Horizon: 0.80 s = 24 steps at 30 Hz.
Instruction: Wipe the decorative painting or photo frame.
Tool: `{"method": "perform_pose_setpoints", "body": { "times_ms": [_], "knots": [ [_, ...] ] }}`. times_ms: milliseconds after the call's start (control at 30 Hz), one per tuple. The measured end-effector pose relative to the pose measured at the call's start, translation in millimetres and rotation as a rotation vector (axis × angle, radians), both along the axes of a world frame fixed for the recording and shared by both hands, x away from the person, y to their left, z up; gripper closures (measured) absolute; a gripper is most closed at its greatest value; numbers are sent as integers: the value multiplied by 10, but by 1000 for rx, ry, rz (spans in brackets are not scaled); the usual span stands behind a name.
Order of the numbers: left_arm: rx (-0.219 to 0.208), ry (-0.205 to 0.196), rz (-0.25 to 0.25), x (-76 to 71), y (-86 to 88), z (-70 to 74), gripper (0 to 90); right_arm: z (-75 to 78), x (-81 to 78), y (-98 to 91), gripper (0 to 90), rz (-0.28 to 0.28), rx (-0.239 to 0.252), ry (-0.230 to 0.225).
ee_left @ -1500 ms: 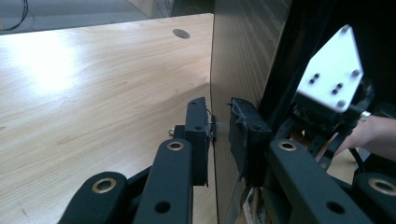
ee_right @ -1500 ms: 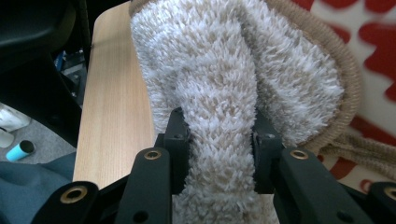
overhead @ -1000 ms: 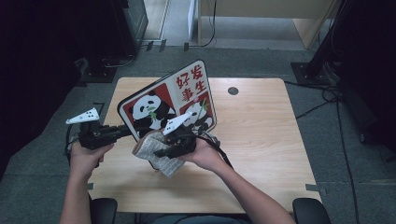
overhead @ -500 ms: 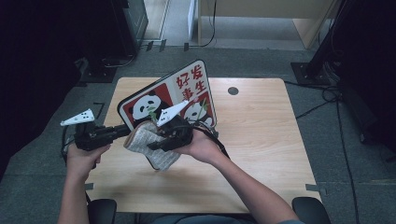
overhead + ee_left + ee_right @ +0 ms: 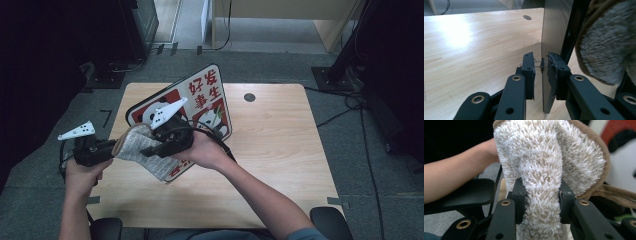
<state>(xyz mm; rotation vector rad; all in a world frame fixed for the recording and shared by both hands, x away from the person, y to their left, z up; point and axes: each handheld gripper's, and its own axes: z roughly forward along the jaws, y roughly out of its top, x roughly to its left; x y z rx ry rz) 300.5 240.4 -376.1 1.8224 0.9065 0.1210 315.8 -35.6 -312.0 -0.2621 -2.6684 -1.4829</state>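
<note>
A printed board (image 5: 210, 100) with pandas and red characters stands tilted over the wooden table (image 5: 280, 150). My left gripper (image 5: 116, 149) is shut on its lower left edge. In the left gripper view the pads (image 5: 541, 62) pinch the thin dark board (image 5: 556, 25) seen edge-on, with the fluffy cloth (image 5: 604, 47) close on the right. My right gripper (image 5: 150, 149) is shut on a beige fluffy cloth (image 5: 137, 145) with brown trim and holds it against the board's face. The right gripper view shows the jaws (image 5: 542, 192) squeezing a fold of the cloth (image 5: 549, 150), with the panda print (image 5: 621, 157) behind.
A round cable hole (image 5: 249, 97) sits near the table's far edge. Dark equipment stands off the left and right sides, and cables (image 5: 345, 105) lie on the floor at the right. The person's left forearm (image 5: 454, 177) crosses the right gripper view.
My right gripper has risen and shifted left along the board with the cloth in it. The left gripper has kept its grip and place.
</note>
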Motion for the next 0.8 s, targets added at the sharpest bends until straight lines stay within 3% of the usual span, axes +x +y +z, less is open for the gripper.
{"method": "perform_pose_setpoints", "body": {
  "times_ms": [267, 433, 567, 633, 700, 800],
  "knots": [
    [-4, 3, 30, -81, 103, -15, 762, 146, -27, 225, 674, 47, 9, -18],
    [0, 5, 55, -116, 167, -26, 762, 238, -2, 389, 674, 68, 18, -4],
    [-8, 4, 75, -148, 208, -29, 762, 313, -10, 506, 674, 86, 18, -21],
    [-14, 2, 87, -167, 251, -29, 762, 420, -33, 600, 674, 102, 44, -37],
    [-18, 5, 94, -177, 270, -31, 762, 457, 18, 647, 674, 88, 56, -46],
    [-19, 0, 96, -183, 283, -31, 762, 402, 145, 639, 675, 35, 34, -37]
  ]
}}
